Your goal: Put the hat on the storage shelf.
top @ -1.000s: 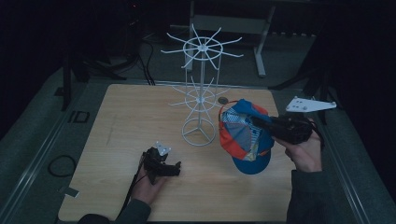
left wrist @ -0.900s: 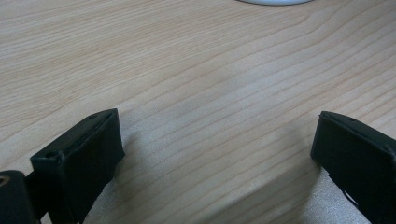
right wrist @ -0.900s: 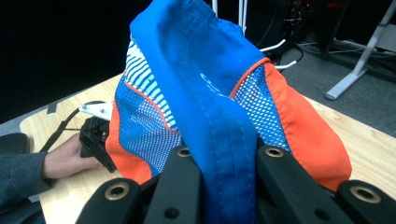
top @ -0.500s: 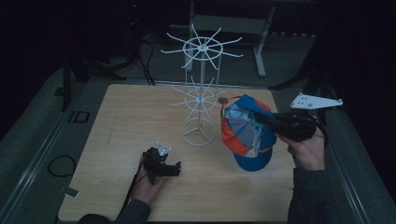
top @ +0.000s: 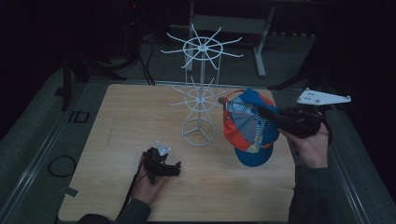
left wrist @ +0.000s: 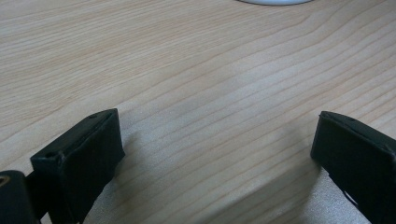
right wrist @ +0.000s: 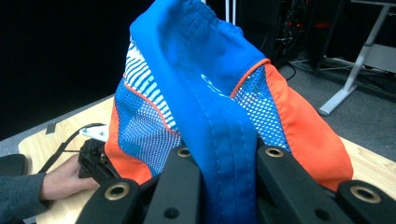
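A blue cap (top: 247, 123) with orange and white-mesh panels hangs in the air right of a white wire rack (top: 201, 88). My right gripper (top: 260, 112) is shut on a fold of its blue fabric. In the right gripper view the cap (right wrist: 210, 93) rises from between the closed jaws of the right gripper (right wrist: 224, 158). My left gripper (top: 173, 167) rests on the wooden table (top: 116, 121) near the front edge, left of the rack's round base. In its own view the left gripper (left wrist: 217, 126) stands open over bare wood, with nothing between its jaws.
The rack has two tiers of thin spokes on one pole, and its ring base (top: 199, 132) stands mid-table. A sliver of that base (left wrist: 273, 1) shows at the top of the left gripper view. Dark floor, cables and a table leg (top: 259, 51) lie beyond the far edge.
My right gripper has lifted the cap slightly and drifted a little to the right. The left gripper has stayed in place on the table.
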The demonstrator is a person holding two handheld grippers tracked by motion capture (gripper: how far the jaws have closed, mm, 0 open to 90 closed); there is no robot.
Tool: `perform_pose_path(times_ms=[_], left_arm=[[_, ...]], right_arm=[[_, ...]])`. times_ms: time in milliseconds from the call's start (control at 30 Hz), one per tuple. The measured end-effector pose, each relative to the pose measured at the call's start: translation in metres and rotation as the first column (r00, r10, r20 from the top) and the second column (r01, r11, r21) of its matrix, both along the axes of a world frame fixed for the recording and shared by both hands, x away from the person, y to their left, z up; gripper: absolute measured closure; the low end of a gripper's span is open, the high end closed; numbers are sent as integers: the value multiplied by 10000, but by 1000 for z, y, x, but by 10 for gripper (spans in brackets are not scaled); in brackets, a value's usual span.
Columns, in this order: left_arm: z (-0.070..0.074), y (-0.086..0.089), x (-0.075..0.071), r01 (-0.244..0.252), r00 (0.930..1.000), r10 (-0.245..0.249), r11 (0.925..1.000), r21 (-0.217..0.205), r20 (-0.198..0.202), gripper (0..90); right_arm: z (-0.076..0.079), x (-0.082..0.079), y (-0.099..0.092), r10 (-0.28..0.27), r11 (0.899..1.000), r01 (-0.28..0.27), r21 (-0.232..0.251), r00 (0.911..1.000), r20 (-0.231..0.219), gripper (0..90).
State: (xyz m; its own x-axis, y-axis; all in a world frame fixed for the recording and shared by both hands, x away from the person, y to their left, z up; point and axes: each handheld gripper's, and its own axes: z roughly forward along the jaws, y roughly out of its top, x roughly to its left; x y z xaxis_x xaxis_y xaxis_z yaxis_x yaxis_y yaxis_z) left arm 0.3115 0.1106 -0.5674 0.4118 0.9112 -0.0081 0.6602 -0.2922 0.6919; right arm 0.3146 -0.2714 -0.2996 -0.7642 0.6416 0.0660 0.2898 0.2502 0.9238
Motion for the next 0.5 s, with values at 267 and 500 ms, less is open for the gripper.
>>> perform_pose_path(times_ms=[267,500], left_arm=[[0,0,0,0,10000,0,10000,0,0,26],[0,0,0,-2,10000,2,10000,-2,3,26]], right_arm=[[2,-2,-4,-221,9995,217,246,9996,157,842],[9,-4,-9,-566,9971,542,540,9974,450,842]])
